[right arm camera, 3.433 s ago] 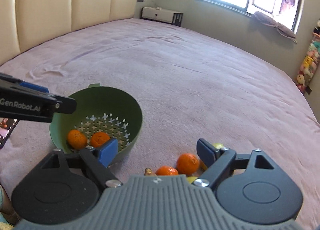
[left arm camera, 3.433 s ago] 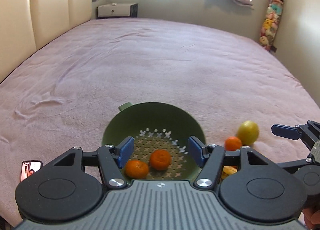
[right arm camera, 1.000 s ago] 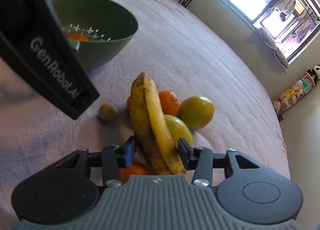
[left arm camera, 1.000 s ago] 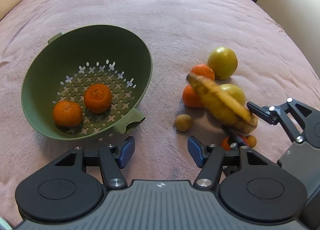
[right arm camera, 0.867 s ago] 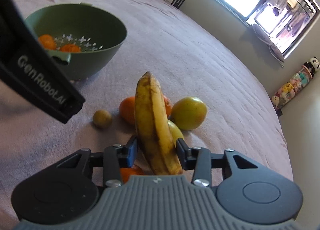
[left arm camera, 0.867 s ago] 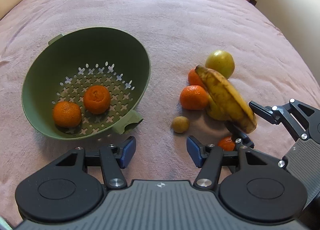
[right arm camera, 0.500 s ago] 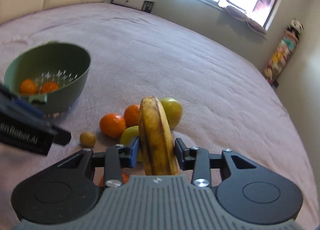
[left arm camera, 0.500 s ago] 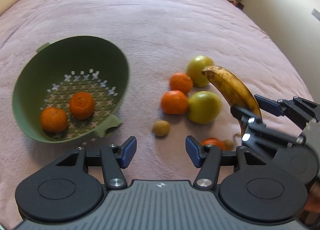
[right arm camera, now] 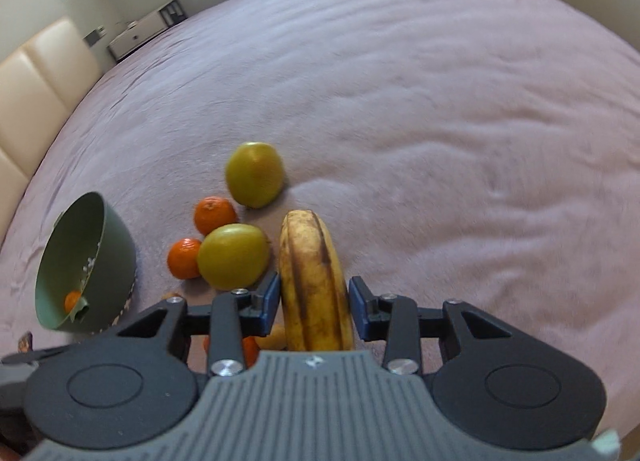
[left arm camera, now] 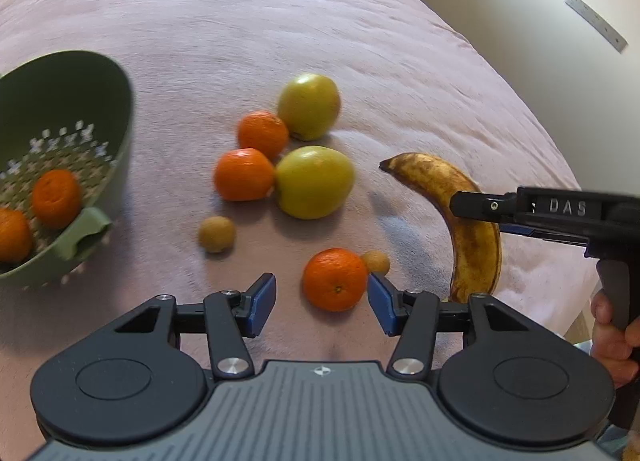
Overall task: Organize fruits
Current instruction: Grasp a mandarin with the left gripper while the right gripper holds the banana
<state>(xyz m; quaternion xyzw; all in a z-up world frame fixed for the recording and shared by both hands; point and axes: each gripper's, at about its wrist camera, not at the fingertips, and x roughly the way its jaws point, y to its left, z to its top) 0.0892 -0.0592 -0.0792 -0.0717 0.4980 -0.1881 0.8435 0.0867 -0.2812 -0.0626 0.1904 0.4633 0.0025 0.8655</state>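
My right gripper (right arm camera: 314, 301) is shut on a brown-spotted banana (right arm camera: 312, 261), which hangs above the bed to the right of the fruit pile; in the left wrist view the banana (left arm camera: 476, 237) curves down from that gripper (left arm camera: 476, 207). My left gripper (left arm camera: 322, 303) has its jaws closing, with an orange (left arm camera: 335, 279) lying between the fingertips; the pads do not press on it. Two yellow-green fruits (left arm camera: 314, 181) (left arm camera: 309, 105), two oranges (left arm camera: 244, 175) (left arm camera: 262, 133) and two small brown fruits (left arm camera: 217, 233) (left arm camera: 376, 261) lie beyond. The green colander (left arm camera: 100, 109) at the left holds two oranges (left arm camera: 56, 199).
Everything rests on a wide pink bed cover (right arm camera: 440, 101). A cream headboard (right arm camera: 36, 73) and a nightstand (right arm camera: 144, 29) stand far off. A white wall (left arm camera: 540, 21) rises at the right past the bed edge. A hand (left arm camera: 612, 325) grips the right tool's handle.
The right gripper rolled and swung the banana rightward, clear of the pile. The left gripper shifted right over the loose fruit, so the colander slid to the left edge, and its jaws narrowed.
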